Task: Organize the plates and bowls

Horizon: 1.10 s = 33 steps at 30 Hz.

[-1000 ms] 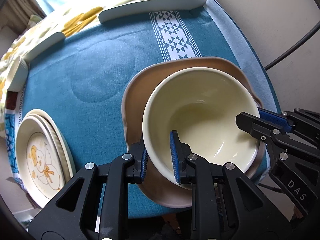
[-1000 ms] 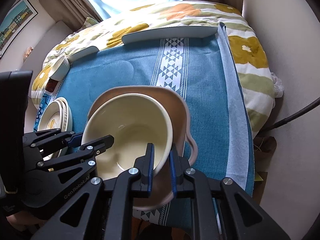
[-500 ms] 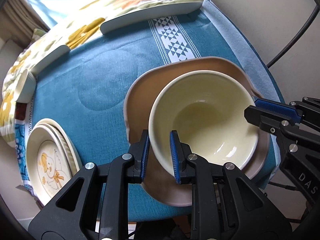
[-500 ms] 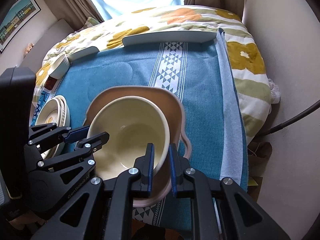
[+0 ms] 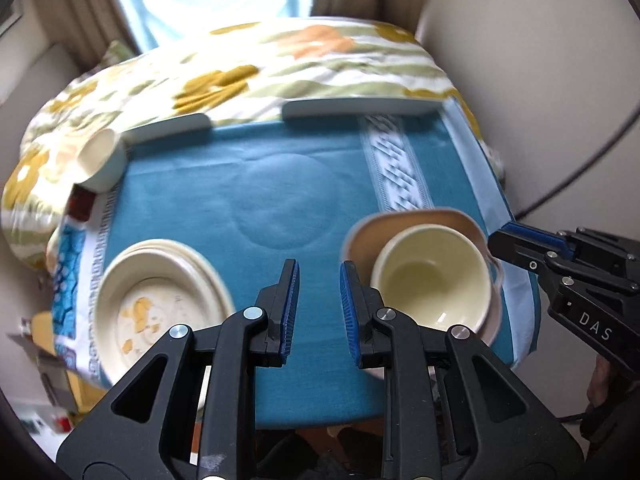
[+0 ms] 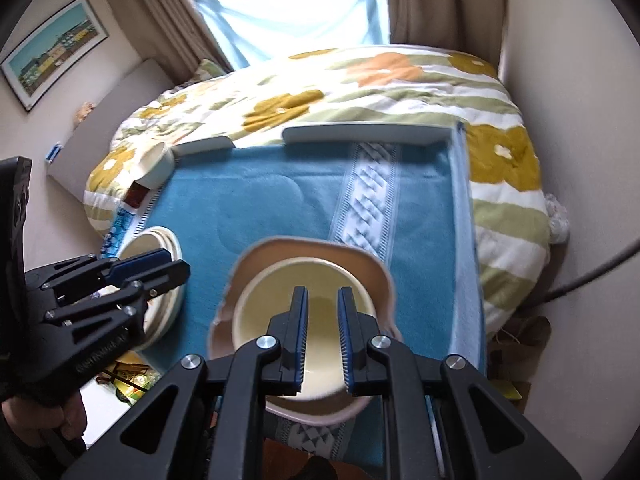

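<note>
A cream bowl (image 5: 432, 284) (image 6: 272, 304) sits inside a tan wavy-edged plate (image 5: 400, 220) (image 6: 304, 248) near the front right of the blue cloth. My left gripper (image 5: 316, 264) (image 6: 176, 264) hangs over bare cloth to the left of the bowl, shut, with nothing between its blue pads. My right gripper (image 6: 322, 290) (image 5: 496, 240) hovers above the bowl's right side, shut and clear of the rim. A stack of cream plates (image 5: 160, 304) (image 6: 158, 240) with a cartoon print lies at the front left.
A small cream bowl (image 5: 100, 160) (image 6: 154, 164) rests at the back left corner on the floral quilt (image 5: 240, 68). Two white tray edges (image 5: 360, 106) (image 5: 168, 126) line the far side of the blue cloth (image 5: 280, 200). A wall and cable are to the right.
Both grippers came off the cream bowl's rim and rose. The left one swung left over bare cloth. The bowl stays in the tan plate.
</note>
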Each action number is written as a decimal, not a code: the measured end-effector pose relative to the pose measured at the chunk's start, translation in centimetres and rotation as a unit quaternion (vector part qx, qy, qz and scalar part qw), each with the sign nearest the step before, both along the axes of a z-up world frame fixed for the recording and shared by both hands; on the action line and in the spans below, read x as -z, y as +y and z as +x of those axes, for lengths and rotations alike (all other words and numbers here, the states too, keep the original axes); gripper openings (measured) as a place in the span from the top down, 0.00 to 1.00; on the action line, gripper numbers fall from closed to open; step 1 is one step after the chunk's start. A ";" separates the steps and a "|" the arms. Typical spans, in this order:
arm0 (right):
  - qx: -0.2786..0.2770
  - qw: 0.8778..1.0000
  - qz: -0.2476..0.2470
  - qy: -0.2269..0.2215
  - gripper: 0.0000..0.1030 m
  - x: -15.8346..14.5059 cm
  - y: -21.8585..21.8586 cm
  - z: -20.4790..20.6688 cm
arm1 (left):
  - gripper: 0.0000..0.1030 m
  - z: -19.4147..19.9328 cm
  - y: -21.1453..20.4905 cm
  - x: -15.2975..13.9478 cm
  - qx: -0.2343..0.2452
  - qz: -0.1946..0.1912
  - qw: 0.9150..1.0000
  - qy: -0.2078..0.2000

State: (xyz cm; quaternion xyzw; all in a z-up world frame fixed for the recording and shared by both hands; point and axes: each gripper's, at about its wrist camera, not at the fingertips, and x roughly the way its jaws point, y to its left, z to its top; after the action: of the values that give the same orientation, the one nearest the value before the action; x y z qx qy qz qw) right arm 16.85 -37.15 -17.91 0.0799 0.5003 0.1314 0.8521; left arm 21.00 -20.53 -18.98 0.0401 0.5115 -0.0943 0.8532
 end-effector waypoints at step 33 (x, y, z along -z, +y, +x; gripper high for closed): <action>-0.165 0.986 0.005 0.022 0.01 0.9 28.8 25.0 | 0.19 16.8 34.4 2.2 -0.245 -0.165 0.956 0.000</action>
State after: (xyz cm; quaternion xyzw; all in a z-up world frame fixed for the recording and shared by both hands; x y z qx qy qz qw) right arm 41.82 -8.38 -18.78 0.0030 0.5243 0.2706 0.8074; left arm 37.78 13.88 -21.14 -0.2272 0.4829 0.0344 0.8450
